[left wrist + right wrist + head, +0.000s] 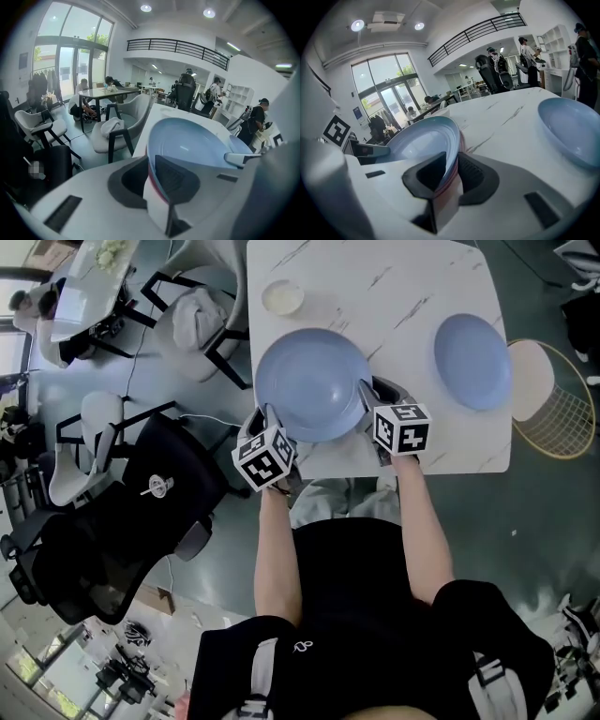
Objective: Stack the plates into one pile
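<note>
While the carrying step seems in hand, the left gripper (267,420) and right gripper (373,401) each pinch an opposite rim of a blue plate (309,381) at centre frame, near the front edge of the table (394,296). Next, it likely needs moving right and lowering squarely onto the second plate (472,360), centre right. A small dish (281,297), upper left, stands clear; nothing blocks the path.
</note>
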Tool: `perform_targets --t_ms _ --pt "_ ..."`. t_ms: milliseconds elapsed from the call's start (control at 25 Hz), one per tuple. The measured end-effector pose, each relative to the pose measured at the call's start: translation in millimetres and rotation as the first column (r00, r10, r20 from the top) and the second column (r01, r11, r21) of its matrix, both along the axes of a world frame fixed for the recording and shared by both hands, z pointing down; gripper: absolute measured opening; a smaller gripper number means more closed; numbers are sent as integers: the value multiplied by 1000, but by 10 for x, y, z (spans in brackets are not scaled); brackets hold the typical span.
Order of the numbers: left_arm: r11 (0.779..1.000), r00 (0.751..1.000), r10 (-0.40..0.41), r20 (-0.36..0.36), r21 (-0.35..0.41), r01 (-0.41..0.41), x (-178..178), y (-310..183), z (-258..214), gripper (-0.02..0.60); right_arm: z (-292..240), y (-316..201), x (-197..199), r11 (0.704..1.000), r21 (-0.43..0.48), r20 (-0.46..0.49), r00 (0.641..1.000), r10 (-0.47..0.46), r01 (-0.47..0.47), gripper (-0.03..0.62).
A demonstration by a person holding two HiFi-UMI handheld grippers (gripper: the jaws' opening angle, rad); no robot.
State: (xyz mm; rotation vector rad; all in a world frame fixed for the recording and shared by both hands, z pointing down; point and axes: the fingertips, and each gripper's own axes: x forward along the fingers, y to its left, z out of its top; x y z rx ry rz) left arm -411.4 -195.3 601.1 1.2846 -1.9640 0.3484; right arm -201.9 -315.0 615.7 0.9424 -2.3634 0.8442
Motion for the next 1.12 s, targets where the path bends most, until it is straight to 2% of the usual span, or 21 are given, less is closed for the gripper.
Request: perform_targets --t_ms 200,240,320,400,560,840,1120 --pt "998 998 55 8 -6 -55 -24 -90 43 66 37 -20 -4 1000 23 -39 999 21 -20 86" --pt "997 997 76 1 4 -76 -9 -119 47 79 30 -27 -7 999 41 -58 998 18 -16 89" --pt "993 993 117 -23 25 -116 25 -182 70 166 25 -39 -26 997 78 -95 995 15 -8 98" --pt "991 990 135 -36 32 -134 31 -214 107 192 29 -56 -30 995 103 -120 992 27 -15 104" --pt "989 990 142 -29 35 -140 -54 -220 120 190 20 -109 9 991 119 -121 989 78 -64 149" --pt "989 986 145 -87 38 -143 -80 -211 226 187 8 -127 69 989 98 -115 986 123 -112 149" --pt "990 979 140 -147 41 -136 -45 -178 319 175 99 -18 74 989 27 -72 987 144 -143 143"
